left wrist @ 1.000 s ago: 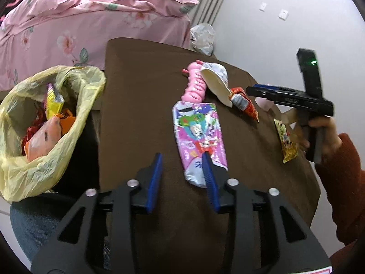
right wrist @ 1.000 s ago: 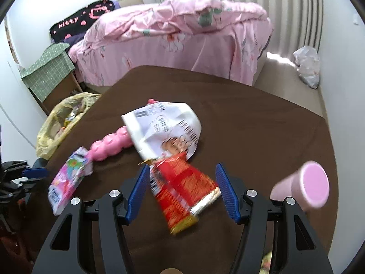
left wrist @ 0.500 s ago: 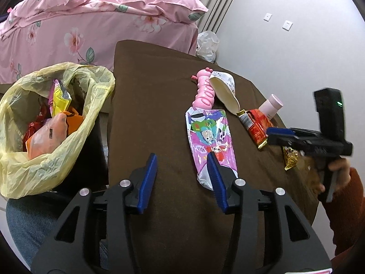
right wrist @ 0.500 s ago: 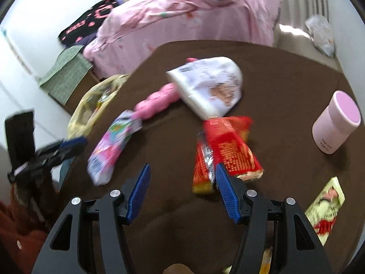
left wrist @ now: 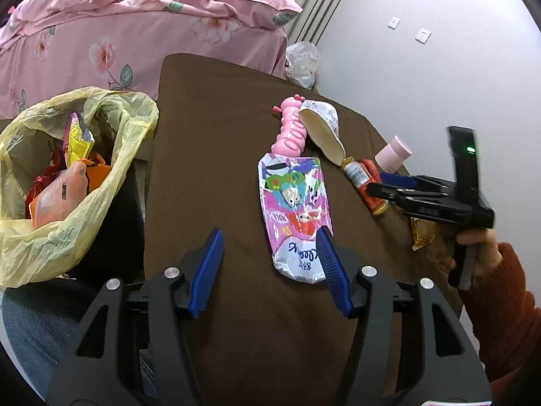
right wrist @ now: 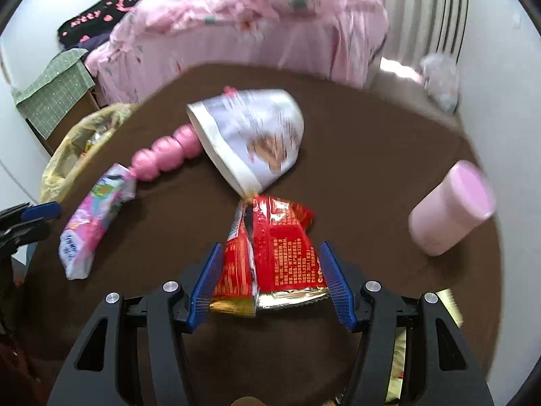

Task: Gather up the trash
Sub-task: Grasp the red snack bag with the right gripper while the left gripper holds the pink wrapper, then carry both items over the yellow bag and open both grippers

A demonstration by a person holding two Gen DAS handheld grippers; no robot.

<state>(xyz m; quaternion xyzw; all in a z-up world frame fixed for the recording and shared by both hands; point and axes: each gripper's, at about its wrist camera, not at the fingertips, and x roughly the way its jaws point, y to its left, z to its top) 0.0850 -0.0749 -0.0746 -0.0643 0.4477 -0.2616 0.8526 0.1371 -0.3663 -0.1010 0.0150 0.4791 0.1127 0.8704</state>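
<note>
A yellow trash bag (left wrist: pixel 61 182) holding wrappers hangs open at the left edge of the brown table (left wrist: pixel 209 155). A pink cartoon wrapper (left wrist: pixel 292 209) lies flat on the table; my open left gripper (left wrist: pixel 270 264) hovers at its near end, the right finger over its edge. My right gripper (right wrist: pixel 270 277) is open with both fingers either side of a red snack wrapper (right wrist: pixel 274 253). That wrapper also shows in the left wrist view (left wrist: pixel 367 182). A white paper cup (right wrist: pixel 257 138) lies on its side beyond it.
A pink bubble-shaped toy bottle (right wrist: pixel 162 159) lies between the cup and the pink wrapper (right wrist: pixel 91 223). A pink cylinder container (right wrist: pixel 453 209) stands at the right. A yellow wrapper (left wrist: pixel 421 233) lies near the right table edge. A pink bed (left wrist: pixel 135 34) stands behind.
My right gripper has swung back and moved forward, so the red wrapper now sits between its fingers. My left gripper has shifted slightly, staying open at the pink wrapper's near end.
</note>
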